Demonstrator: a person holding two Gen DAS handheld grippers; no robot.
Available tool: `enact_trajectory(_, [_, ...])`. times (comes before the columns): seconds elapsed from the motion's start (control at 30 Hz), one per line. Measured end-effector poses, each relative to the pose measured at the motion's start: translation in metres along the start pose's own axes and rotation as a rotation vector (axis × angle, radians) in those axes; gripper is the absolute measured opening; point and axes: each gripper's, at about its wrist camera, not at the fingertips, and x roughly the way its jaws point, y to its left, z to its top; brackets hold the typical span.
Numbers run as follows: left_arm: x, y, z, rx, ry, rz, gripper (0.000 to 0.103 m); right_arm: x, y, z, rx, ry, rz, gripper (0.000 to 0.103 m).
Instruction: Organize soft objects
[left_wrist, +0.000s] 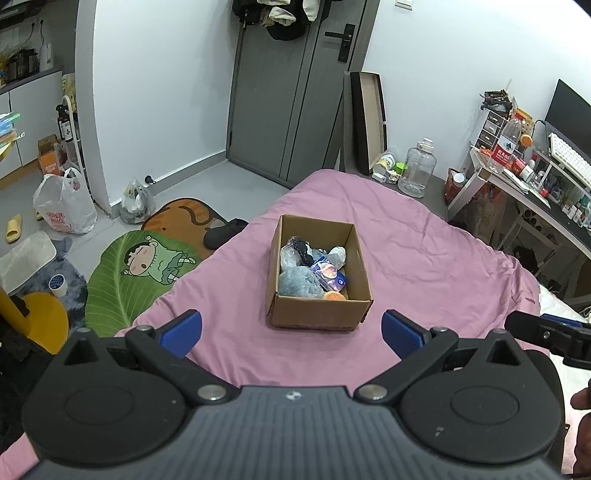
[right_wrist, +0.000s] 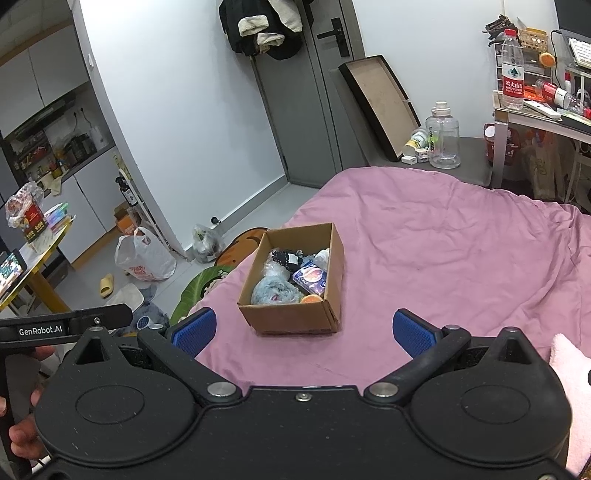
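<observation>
Both the left gripper (left_wrist: 291, 334) and right gripper (right_wrist: 303, 332) hang wide open and empty just short of the cardboard box (left_wrist: 317, 314), soft stuff already piled inside, so probably sizing up what's next.

Ahead of the jaws: a cardboard box (left_wrist: 320, 310) stands open-topped on the pink bedspread (left_wrist: 424, 266), apart from both pairs of jaws.
Between jaws and box: a bare strip of bedspread, nothing lying on it.
Box opening: unobstructed from above, but the inside is largely filled by a fluffy blue-grey item (left_wrist: 300, 283), plastic-wrapped items (left_wrist: 291, 256), a blue packet (left_wrist: 328, 276) and an orange piece (left_wrist: 333, 296).
Right of the box: wide, wrinkled, bare bedspread.
Left of the box: the bed edge lies close; the floor with a green leaf mat (left_wrist: 140, 273) lies beyond.
Right of the right jaws: a pink plush (right_wrist: 570, 391) sits just beside the gripper body.
Far right: a cluttered desk (left_wrist: 517, 181) stands beyond the bed.
</observation>
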Motion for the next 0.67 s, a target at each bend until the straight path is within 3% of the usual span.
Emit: enact_trajectory(0.67, [0.0026, -0.0059, 0.0048, 0.035, 0.008, 0.010, 0.103, 0.0034, -0.0003, -0.0032, 0.009, 0.022, 0.010, 0.103])
